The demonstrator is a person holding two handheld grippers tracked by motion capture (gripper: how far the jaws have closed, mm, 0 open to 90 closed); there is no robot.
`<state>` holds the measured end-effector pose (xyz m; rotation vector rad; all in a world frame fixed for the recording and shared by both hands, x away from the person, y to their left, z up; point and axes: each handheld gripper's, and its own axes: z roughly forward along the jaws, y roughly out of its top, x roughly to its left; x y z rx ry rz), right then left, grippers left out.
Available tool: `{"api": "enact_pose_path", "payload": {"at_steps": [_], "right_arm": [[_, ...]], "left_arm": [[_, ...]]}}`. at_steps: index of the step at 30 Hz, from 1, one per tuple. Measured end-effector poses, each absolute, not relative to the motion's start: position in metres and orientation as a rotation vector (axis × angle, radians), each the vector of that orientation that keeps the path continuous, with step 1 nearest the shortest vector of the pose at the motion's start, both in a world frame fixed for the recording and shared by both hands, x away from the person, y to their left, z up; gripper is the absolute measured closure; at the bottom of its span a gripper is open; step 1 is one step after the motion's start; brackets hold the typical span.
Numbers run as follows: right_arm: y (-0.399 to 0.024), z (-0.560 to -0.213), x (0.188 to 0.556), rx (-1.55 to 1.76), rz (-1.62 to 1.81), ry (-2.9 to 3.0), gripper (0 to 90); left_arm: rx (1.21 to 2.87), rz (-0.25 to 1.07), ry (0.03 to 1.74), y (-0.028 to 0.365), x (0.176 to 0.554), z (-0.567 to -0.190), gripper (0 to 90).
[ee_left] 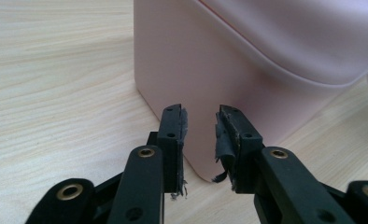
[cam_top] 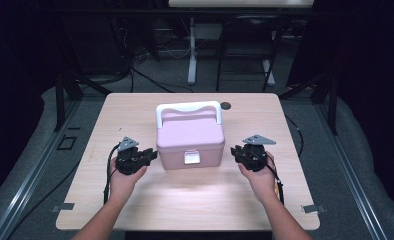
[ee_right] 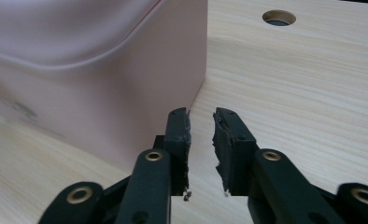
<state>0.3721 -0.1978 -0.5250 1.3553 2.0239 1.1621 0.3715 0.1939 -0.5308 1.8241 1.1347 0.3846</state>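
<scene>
A pink lidded box (cam_top: pixel 190 142) with a white handle (cam_top: pixel 187 107) and a white front latch (cam_top: pixel 191 158) stands in the middle of the wooden table (cam_top: pixel 185 205). My left gripper (cam_top: pixel 152 154) is level with the box's left side, its tips close to the lower front corner. In the left gripper view the box (ee_left: pixel 229 60) rises just beyond the left gripper (ee_left: pixel 201 122), whose jaws stand apart with a narrow gap and nothing in it. My right gripper (cam_top: pixel 233 151) is just off the right side. Its view has the box (ee_right: pixel 93 60) at left and the right gripper (ee_right: pixel 201 122) open, empty.
A round cable hole (cam_top: pixel 226 105) lies in the table behind the box, also visible from the right gripper's camera as a hole (ee_right: pixel 279 17) at top. Bare wood stretches in front of the box. Dark floor, cables and a table leg (cam_top: pixel 192 50) lie beyond the far edge.
</scene>
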Motion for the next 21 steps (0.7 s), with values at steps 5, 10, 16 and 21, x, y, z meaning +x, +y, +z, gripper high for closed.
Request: {"api": "enact_pose_path", "payload": {"at_steps": [5, 10, 16, 21], "right_arm": [[-0.192, -0.527, 0.38, 1.362, 1.175, 2.027, 78.7], [-0.183, -0.532, 0.39, 1.372, 1.191, 2.024, 80.4], [-0.175, -0.535, 0.396, 1.355, 1.178, 2.047, 84.4], [-0.172, -0.535, 0.395, 1.341, 1.177, 2.044, 89.7]], "left_arm": [[1.809, 0.379, 1.133, 0.192, 0.374, -0.533, 76.2], [1.816, 0.387, 1.136, 0.189, 0.376, -0.535, 80.4], [1.818, 0.403, 1.133, 0.186, 0.377, -0.534, 85.9], [1.829, 0.396, 1.113, 0.185, 0.376, -0.534, 89.7]]}}
